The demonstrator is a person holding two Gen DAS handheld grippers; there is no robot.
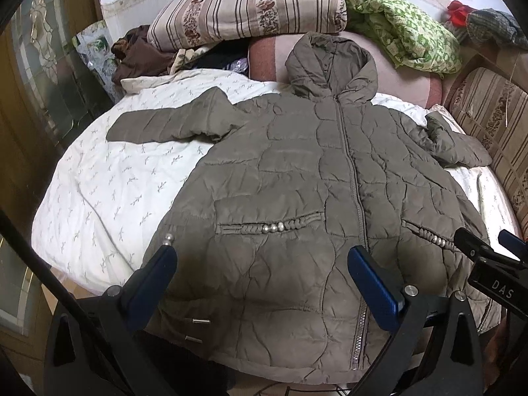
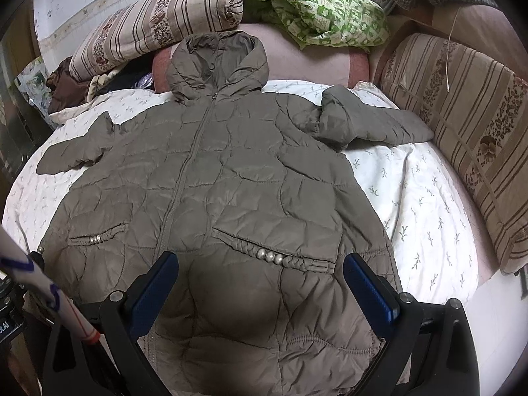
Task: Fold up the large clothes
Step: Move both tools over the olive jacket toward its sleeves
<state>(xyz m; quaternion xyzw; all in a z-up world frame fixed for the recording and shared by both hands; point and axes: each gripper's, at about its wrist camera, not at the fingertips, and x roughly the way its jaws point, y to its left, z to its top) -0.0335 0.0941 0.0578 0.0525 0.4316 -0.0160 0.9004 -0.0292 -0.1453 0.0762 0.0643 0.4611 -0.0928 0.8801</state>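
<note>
**Coat spread flat on the bed, both grippers spread wide above its hem**

Left wrist view: A grey-brown padded coat (image 1: 297, 178) lies face up on a white sheet (image 1: 109, 191) with a small leaf print, zipped to the neck, hood (image 1: 330, 66) pointing to the far end of the bed. One sleeve (image 1: 165, 123) stretches out flat to the left over the sheet; the other sleeve (image 1: 458, 147) lies bunched and bent at the right, near a striped cushion (image 1: 495, 125). The left gripper (image 1: 262, 257) hangs over the lower part of the coat with its blue-padded fingers (image 1: 373, 287) wide apart and nothing between them. The right gripper (image 1: 488, 241) shows at the right edge, over the coat's right pocket area. Beyond the hood sit a striped pillow (image 1: 250, 10), a green patterned cloth (image 1: 402, 29) and a brown heap of clothes (image 1: 138, 56).

Right wrist view: The same coat (image 2: 231, 178) fills the middle, hood (image 2: 217, 62) at the far end, its zip running down the front. The right-hand sleeve (image 2: 369, 122) is folded back on itself beside the striped cushion (image 2: 462, 125); the left-hand sleeve (image 2: 72, 155) lies out on the sheet (image 2: 412, 198). The right gripper (image 2: 260, 274) sits above a pocket trimmed with silver beads (image 2: 270, 257), its fingers (image 2: 155, 293) parted wide and gripping nothing. The striped pillow (image 2: 158, 23) and green cloth (image 2: 316, 10) lie behind.
</note>
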